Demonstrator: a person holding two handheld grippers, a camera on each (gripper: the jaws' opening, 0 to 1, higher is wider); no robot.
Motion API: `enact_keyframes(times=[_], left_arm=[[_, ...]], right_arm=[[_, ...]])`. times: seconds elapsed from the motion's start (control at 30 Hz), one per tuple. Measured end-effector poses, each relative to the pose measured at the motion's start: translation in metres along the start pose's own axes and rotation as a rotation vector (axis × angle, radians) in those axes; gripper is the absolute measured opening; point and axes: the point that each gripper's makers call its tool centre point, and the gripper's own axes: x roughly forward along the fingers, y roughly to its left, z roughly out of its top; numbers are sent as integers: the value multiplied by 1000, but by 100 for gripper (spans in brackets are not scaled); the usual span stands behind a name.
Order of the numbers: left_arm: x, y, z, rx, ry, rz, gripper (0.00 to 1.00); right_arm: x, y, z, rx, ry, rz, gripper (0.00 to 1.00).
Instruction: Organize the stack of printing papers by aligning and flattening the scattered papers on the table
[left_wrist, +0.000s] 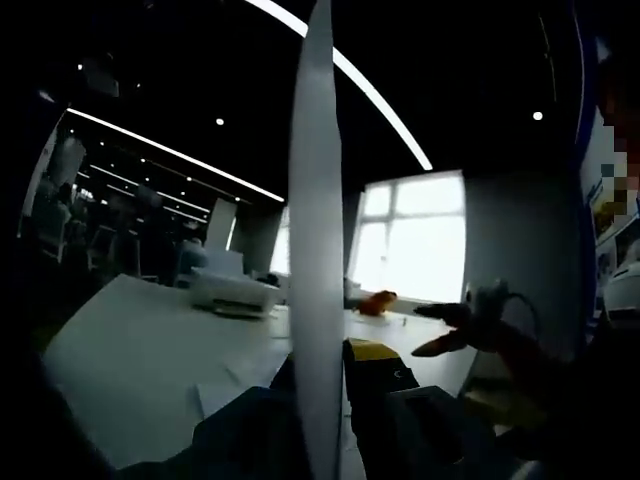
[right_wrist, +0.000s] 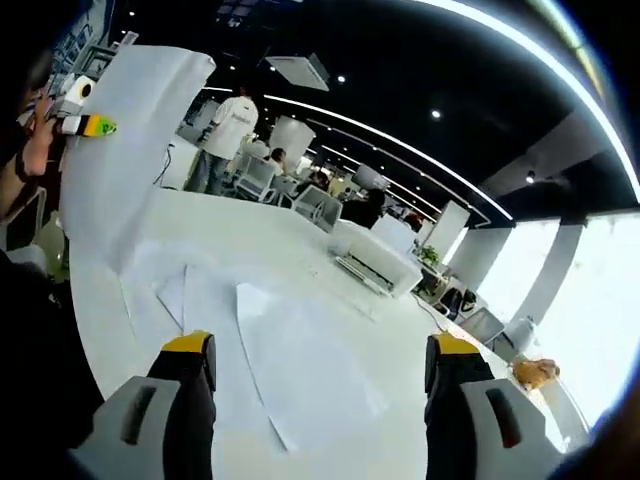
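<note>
Right gripper (right_wrist: 318, 375): yellow-tipped jaws spread wide, holding nothing, poised above loose white printing papers (right_wrist: 300, 375) lying overlapped and askew on the white counter (right_wrist: 250, 235).

Left gripper (left_wrist: 345, 400): jaws closed on a white paper stack (left_wrist: 316, 240), held upright and edge-on in the left gripper view. In the right gripper view that lifted stack stands at the counter's left edge.

Beyond: white printer (right_wrist: 375, 258); small orange object (left_wrist: 378, 301); office chairs (right_wrist: 255, 178); standing person (right_wrist: 225, 140); bright windows (left_wrist: 415, 245).

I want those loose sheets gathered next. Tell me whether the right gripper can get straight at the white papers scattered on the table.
Probably yes: right gripper is open over the scattered white papers, nothing between.
</note>
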Motion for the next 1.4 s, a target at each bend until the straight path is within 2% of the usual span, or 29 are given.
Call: enact_keyframes(times=[0.7, 0.97, 1.4], left_arm=[[2, -1, -3, -4, 7, -3, 6], [1, -2, -4, -5, 9, -1, 6], [2, -3, -5, -7, 15, -2, 6]], right_arm=[[13, -8, -39, 73, 71, 10, 80], [22, -20, -63, 106, 107, 1, 77], [34, -23, -96, 188, 153, 5, 76]])
